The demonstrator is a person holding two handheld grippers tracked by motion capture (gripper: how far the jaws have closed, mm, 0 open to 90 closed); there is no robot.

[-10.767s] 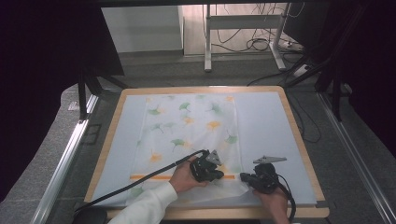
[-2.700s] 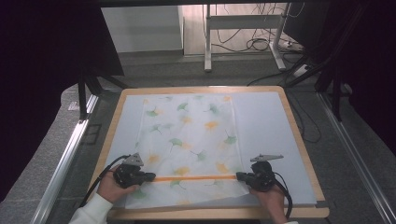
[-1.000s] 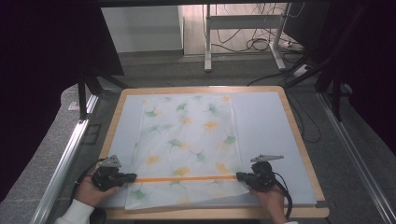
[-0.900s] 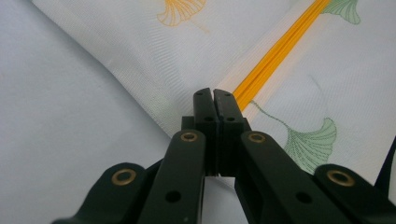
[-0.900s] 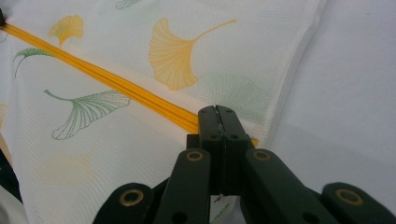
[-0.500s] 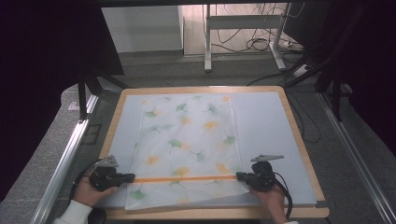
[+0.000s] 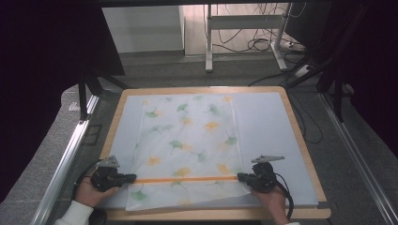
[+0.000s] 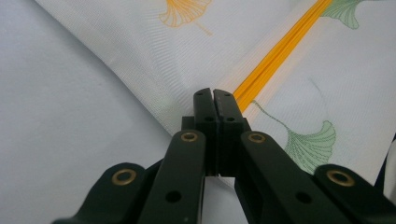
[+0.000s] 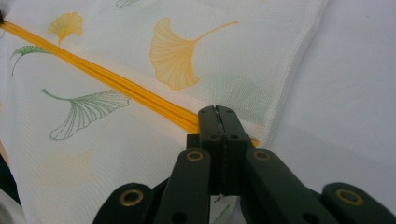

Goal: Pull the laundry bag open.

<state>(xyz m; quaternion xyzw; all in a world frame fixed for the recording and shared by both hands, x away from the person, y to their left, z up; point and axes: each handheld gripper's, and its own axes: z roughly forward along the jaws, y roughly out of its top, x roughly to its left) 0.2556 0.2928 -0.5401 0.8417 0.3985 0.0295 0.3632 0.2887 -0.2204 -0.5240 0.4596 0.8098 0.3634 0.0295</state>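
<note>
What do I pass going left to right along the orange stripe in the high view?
Person's left hand → left claw → white ginkgo-leaf-printed cloth with its orange stripe → right claw → bare pale blue mat → wooden board edge.

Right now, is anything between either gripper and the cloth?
Nothing visible. The left gripper and the right gripper each have their jaws shut on a side edge of the cloth, at the ends of its orange stripe.
</note>
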